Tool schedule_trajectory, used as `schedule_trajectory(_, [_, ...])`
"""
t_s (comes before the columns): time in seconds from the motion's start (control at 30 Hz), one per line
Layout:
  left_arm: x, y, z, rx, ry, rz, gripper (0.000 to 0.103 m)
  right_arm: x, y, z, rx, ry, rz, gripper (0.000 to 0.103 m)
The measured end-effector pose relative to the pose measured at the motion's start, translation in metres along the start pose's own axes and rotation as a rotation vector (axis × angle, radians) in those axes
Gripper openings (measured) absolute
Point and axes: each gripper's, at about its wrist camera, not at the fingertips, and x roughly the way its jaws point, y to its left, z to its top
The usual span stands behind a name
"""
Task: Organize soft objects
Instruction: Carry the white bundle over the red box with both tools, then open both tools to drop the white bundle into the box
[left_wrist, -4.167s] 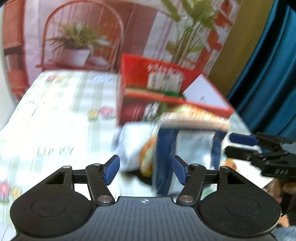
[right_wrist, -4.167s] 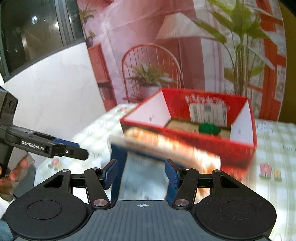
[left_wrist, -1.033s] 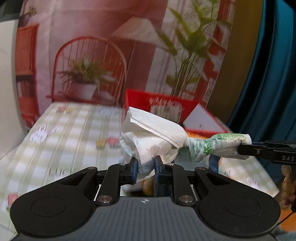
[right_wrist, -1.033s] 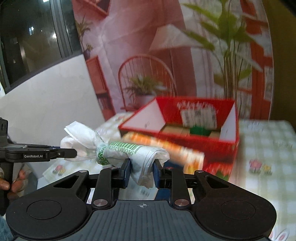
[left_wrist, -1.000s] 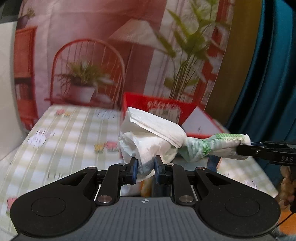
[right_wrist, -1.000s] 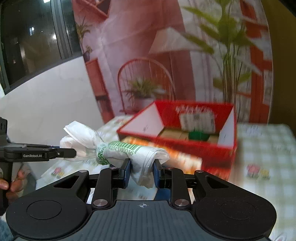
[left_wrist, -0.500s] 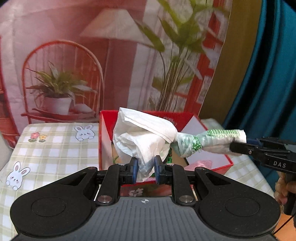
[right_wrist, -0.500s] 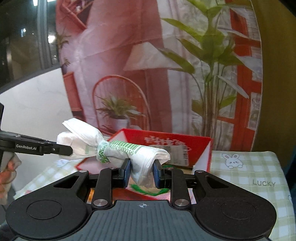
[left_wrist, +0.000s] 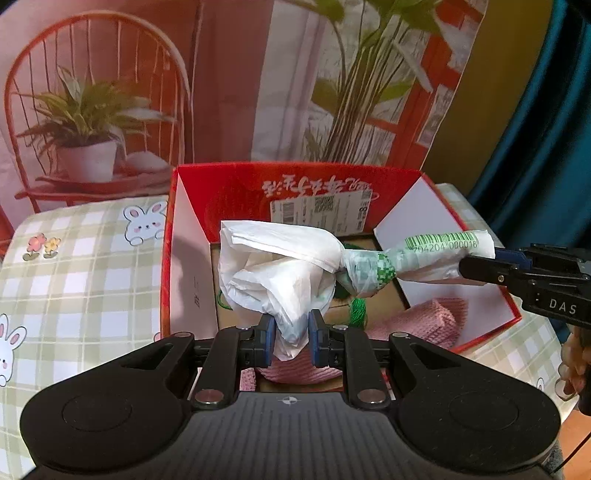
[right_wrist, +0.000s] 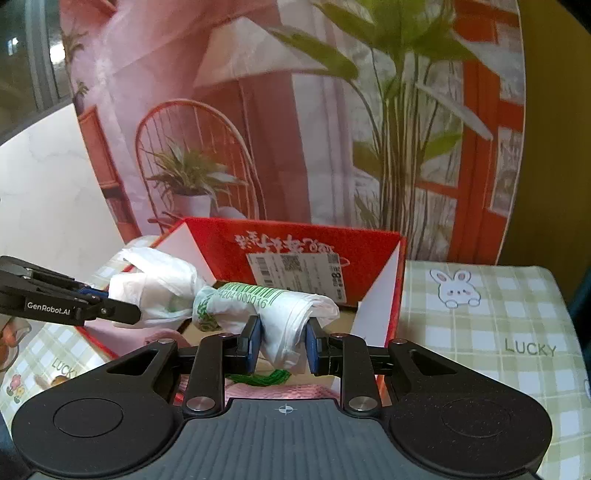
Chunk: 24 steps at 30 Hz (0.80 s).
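Note:
A twisted white plastic bag (left_wrist: 280, 273) with green print and a barcode hangs over the open red box (left_wrist: 295, 184). My left gripper (left_wrist: 290, 341) is shut on the bag's crumpled white end. My right gripper (right_wrist: 282, 345) is shut on the bag (right_wrist: 258, 302) at its barcode end; in the left wrist view that gripper (left_wrist: 480, 267) comes in from the right. In the right wrist view the left gripper (right_wrist: 107, 302) enters from the left. Inside the box lie a pink knitted piece (left_wrist: 424, 321) and green yarn (left_wrist: 356, 310).
The box (right_wrist: 314, 240) stands on a green-checked tablecloth (left_wrist: 81, 258) with rabbit and flower prints (right_wrist: 480, 325). Behind it hangs a printed backdrop (left_wrist: 240, 74) of a chair and plants. A dark blue curtain (left_wrist: 546, 129) is at the right. A person's fingers (left_wrist: 572, 365) hold the right gripper.
Both grippers have carried the bag forward across the table to just above the box. The box now fills the middle of both views, and its inside shows.

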Motion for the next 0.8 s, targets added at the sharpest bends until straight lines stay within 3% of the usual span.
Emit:
schedule_trajectory(0.27, [0.011,0.009,0.003,0.003,0.034,0.000,0.021,0.020,-0.005,-0.002,0.017,0.061,0.000,0.023])
schedule_trajectory(0.4, [0.012,0.011,0.002,0.009,0.047,-0.003,0.033,0.026,-0.003,-0.004,0.011,0.089,-0.008,0.024])
schedule_trajectory(0.8, [-0.004,0.012,0.007,0.024,0.025,0.009,0.041,0.043,0.011,-0.003,-0.075,0.191,-0.029,0.025])
